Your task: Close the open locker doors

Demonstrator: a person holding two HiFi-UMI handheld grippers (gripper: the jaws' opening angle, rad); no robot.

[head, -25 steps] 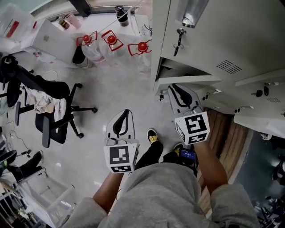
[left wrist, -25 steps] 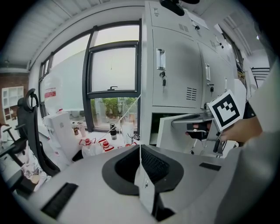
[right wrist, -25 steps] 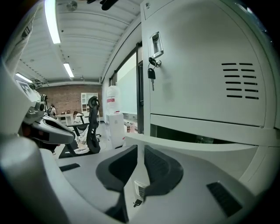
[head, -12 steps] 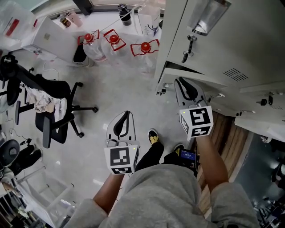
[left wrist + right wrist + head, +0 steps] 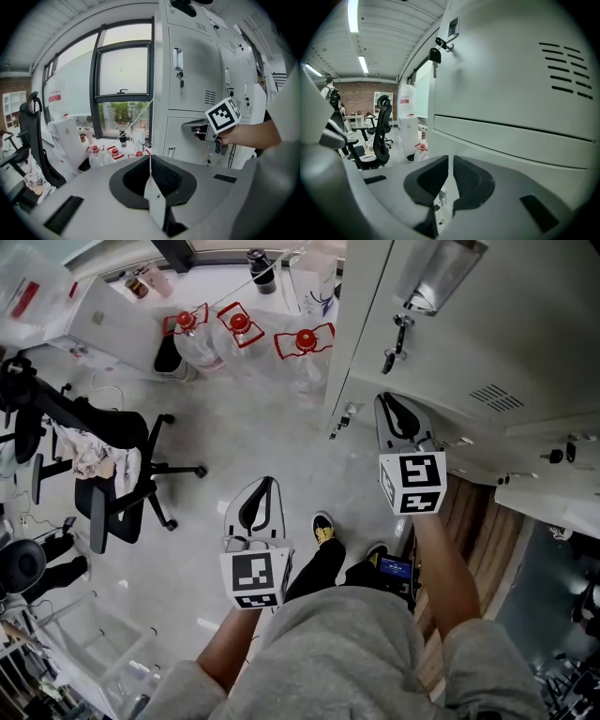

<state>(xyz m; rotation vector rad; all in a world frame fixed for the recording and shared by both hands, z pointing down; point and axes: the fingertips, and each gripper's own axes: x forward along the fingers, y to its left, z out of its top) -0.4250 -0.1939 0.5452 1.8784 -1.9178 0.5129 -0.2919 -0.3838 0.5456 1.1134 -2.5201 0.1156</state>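
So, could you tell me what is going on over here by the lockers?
A person stands at the lockers with a claw in each hand. The right claw, shut and empty, is up against the lower door, which looks all but closed. The left claw, also shut and empty, hangs idle over the floor. Further doors to the right look ajar.

Locker door (image 5: 487, 324) ahead of right gripper (image 5: 392, 405): pale grey. Right gripper and left gripper (image 5: 266, 486): pale grey, black pads, black-white marker cubes (image 5: 413, 484). Beyond left gripper: red-capped clear bottles (image 5: 239, 332), black chair (image 5: 105, 457).
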